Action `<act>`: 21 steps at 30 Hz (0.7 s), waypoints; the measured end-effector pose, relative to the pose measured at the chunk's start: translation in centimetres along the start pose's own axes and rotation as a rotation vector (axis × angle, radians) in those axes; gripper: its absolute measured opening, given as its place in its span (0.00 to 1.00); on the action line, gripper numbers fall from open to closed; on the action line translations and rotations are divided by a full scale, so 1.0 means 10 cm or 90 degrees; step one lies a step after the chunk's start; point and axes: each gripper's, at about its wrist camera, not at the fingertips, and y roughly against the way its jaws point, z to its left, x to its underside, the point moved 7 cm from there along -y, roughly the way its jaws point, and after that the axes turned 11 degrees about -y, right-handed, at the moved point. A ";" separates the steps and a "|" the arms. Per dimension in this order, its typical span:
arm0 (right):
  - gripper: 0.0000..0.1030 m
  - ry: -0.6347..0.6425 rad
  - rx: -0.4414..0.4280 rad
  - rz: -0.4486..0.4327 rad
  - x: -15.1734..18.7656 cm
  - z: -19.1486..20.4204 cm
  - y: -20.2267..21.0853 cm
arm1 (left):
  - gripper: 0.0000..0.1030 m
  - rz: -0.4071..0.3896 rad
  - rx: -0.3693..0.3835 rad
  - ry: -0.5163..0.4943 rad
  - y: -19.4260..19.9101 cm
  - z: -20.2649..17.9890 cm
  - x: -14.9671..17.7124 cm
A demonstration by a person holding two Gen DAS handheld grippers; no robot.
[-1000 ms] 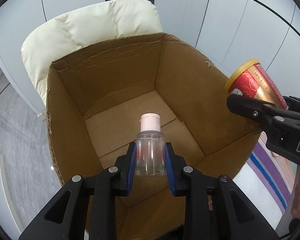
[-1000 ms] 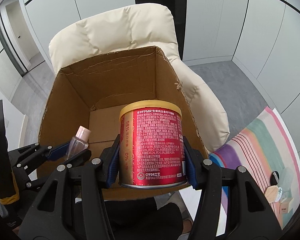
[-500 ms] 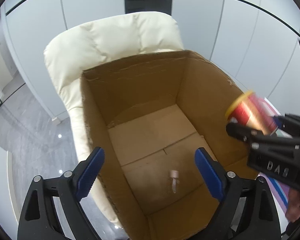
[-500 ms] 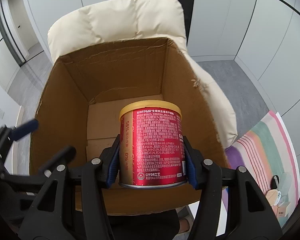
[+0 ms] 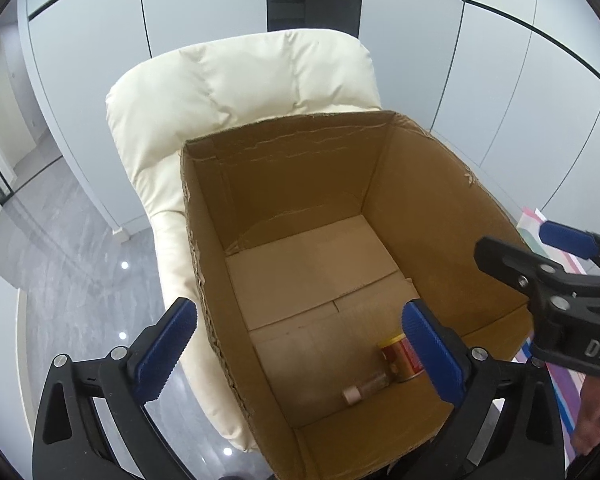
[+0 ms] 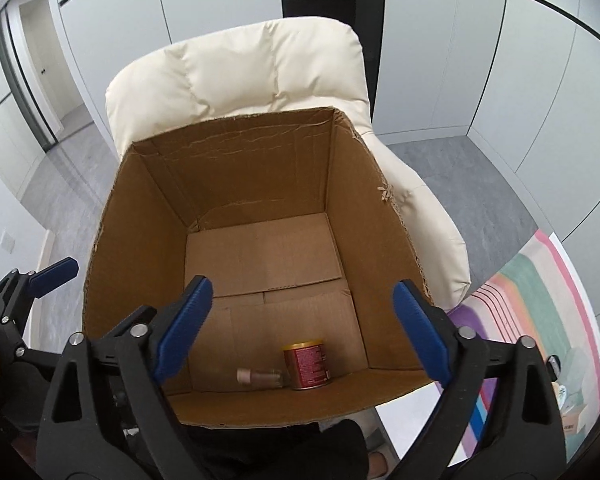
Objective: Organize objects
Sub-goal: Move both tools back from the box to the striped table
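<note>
Both grippers, left (image 5: 300,356) and right (image 6: 300,330), hang over the cardboard box (image 6: 140,248), fingers apart and empty, having just been opening. Below the fingers, on the box floor, the red can (image 6: 307,365) stands beside the toppled clear bottle (image 6: 260,376). Judged: can rigid, grasp its sides; bottle light, slippery, grasp mid-body.

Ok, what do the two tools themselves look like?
Both match: the left tool and right tool have black plastic clamp-style arms with silver rivets and ribbed blue pads. White lettering marks the right tool's side in the left wrist view.
</note>
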 end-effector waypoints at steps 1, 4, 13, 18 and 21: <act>0.94 -0.005 -0.004 -0.001 0.00 -0.01 0.02 | 1.00 -0.001 -0.001 0.000 0.00 -0.01 -0.01; 1.00 -0.005 -0.003 -0.020 -0.04 -0.05 0.12 | 1.00 0.002 -0.009 0.004 -0.02 -0.04 -0.02; 1.00 -0.050 0.003 -0.049 -0.11 -0.39 0.38 | 1.00 -0.004 -0.002 -0.005 -0.01 -0.25 -0.09; 1.00 -0.073 0.012 -0.055 -0.08 -0.61 0.50 | 1.00 -0.011 0.012 -0.018 -0.01 -0.43 -0.15; 1.00 -0.080 0.024 -0.059 -0.05 -0.73 0.55 | 1.00 -0.016 0.022 -0.030 0.00 -0.57 -0.19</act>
